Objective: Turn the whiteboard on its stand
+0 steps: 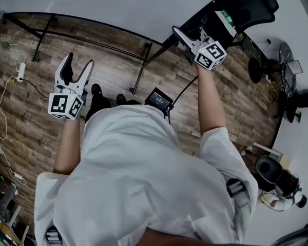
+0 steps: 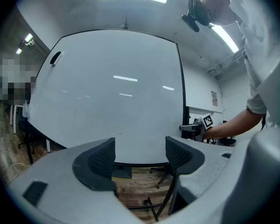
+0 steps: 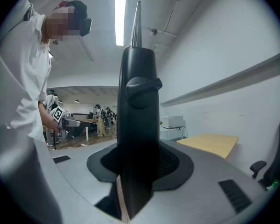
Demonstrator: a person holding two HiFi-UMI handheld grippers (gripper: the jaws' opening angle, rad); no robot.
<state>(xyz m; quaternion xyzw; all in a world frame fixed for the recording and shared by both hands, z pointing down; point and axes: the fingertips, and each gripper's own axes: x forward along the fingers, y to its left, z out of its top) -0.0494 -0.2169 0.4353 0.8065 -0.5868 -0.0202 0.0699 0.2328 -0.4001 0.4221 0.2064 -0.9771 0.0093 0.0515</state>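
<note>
The whiteboard (image 1: 118, 4) stands upright on its black stand (image 1: 141, 68) in front of me; its white face (image 2: 116, 92) fills the left gripper view. My left gripper (image 1: 78, 61) hangs short of the board's face, open, with nothing between its fingers (image 2: 140, 155). The right gripper (image 1: 191, 34) sits at the board's right side edge, shut on the black frame. That frame (image 3: 137, 101) rises straight up between its pads in the right gripper view and fills the gap (image 3: 137, 164). The left gripper view shows the right gripper (image 2: 189, 127) at the board's right edge.
A black office chair (image 1: 251, 4) stands behind the board at the right. A small screen device (image 1: 159, 99) lies on the wooden floor by my feet. Cables and a power strip (image 1: 20, 70) run along the left. A yellow table (image 3: 210, 143) stands by the wall.
</note>
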